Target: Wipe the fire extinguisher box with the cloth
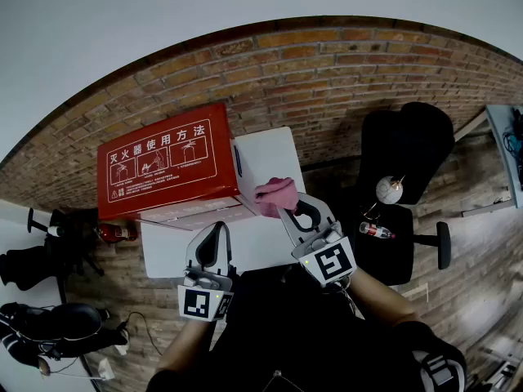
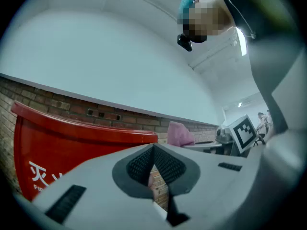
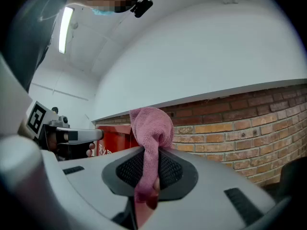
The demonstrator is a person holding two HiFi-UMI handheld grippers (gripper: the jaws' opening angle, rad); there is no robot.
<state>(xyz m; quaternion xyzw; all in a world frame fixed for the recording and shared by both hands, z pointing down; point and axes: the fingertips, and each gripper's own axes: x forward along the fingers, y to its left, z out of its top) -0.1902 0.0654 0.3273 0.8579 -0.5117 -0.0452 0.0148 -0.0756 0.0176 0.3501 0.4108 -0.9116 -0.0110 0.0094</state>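
The red fire extinguisher box with white print on its front stands against the brick wall, its top edge showing in the left gripper view. My right gripper is shut on a pink cloth, which sits by the box's right end. In the right gripper view the cloth bunches up above the closed jaws of my right gripper, with the box behind and to the left. My left gripper hangs below the box, shut and empty, its jaws meeting.
A white panel stands to the right of the box. A black office chair at the right has a bottle on its seat. A small red extinguisher and dark gear lie at the left.
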